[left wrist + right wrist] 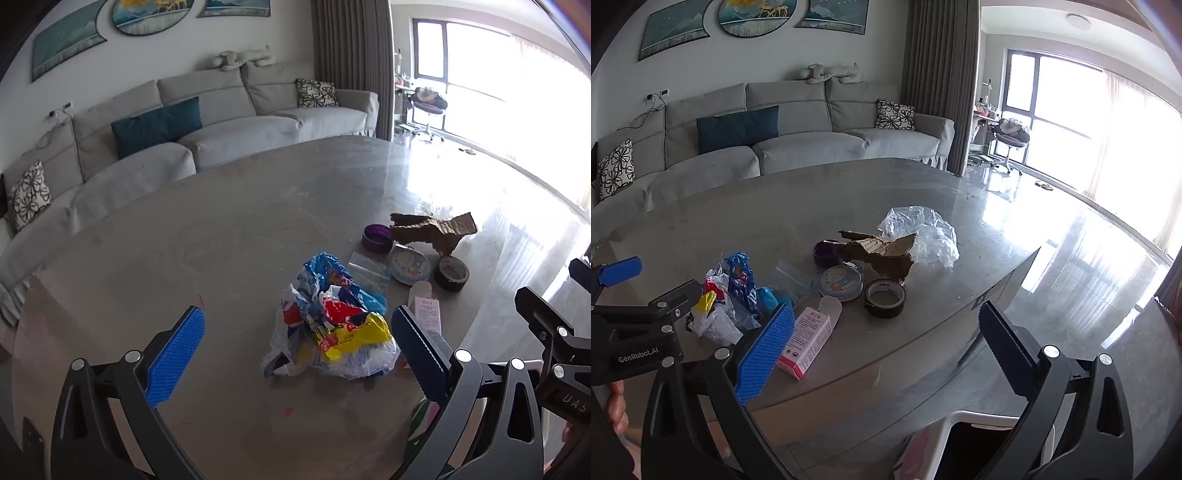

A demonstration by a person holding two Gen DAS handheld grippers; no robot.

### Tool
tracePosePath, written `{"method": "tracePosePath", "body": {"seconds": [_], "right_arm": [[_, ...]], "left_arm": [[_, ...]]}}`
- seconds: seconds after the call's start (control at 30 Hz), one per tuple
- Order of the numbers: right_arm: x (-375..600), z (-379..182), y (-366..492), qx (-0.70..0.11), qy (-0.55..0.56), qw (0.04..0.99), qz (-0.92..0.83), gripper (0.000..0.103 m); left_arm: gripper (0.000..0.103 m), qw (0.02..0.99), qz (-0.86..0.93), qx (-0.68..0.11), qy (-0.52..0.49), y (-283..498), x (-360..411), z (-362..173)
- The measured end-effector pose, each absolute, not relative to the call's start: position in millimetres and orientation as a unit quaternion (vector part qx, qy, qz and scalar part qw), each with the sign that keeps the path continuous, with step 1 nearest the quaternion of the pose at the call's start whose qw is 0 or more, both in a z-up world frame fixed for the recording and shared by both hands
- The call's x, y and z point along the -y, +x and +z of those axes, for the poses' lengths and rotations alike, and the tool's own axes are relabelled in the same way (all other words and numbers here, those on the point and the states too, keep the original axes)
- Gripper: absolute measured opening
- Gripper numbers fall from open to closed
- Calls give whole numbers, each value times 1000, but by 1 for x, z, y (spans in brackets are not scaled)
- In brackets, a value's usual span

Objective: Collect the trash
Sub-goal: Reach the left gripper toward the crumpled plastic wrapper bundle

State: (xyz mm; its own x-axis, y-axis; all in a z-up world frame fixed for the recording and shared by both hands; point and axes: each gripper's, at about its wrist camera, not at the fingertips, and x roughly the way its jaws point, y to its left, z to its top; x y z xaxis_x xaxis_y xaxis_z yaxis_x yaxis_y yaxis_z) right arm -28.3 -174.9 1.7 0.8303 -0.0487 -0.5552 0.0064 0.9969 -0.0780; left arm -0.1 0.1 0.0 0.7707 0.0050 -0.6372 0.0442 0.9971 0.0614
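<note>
Here both claws hang wide open and empty over the table, the trash not yet touched.

From the left wrist, the left claw [297, 356] has its blue pads spread wide, gripping nothing; the crumpled plastic bag [332, 325] lies on the table [184, 240] right between them, at about 12 o'clock and close in, its long axis running roughly from 11 to 5 o'clock. A pink box [428, 308] sits just beside the right-hand pad, with a tape roll [451, 274], round tin [410, 266], purple cup [377, 238] and torn cardboard [432, 230] farther off toward 1 o'clock. From the right wrist, the right claw [886, 347] is equally wide and empty, off the table's near edge; the bag [731, 299] lies at 10 o'clock, so the left claw looks nearer it.
</note>
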Motion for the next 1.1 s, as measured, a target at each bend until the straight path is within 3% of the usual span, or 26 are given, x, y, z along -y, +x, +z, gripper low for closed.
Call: {"method": "tracePosePath", "body": {"seconds": [0.63,0.93,1.1], "right_arm": [[180,-7,-17,-302,-39,952,-15,100],[193,-2,-12,-299,-22,954,-12,100],[200,3,-12,-296,-26,955,-9,100]], "left_arm": [[100,937,9,-348,32,25,3,-20],[100,950,-8,-314,5,9,6,11],[100,941,-7,-337,10,9,16,16]]}}
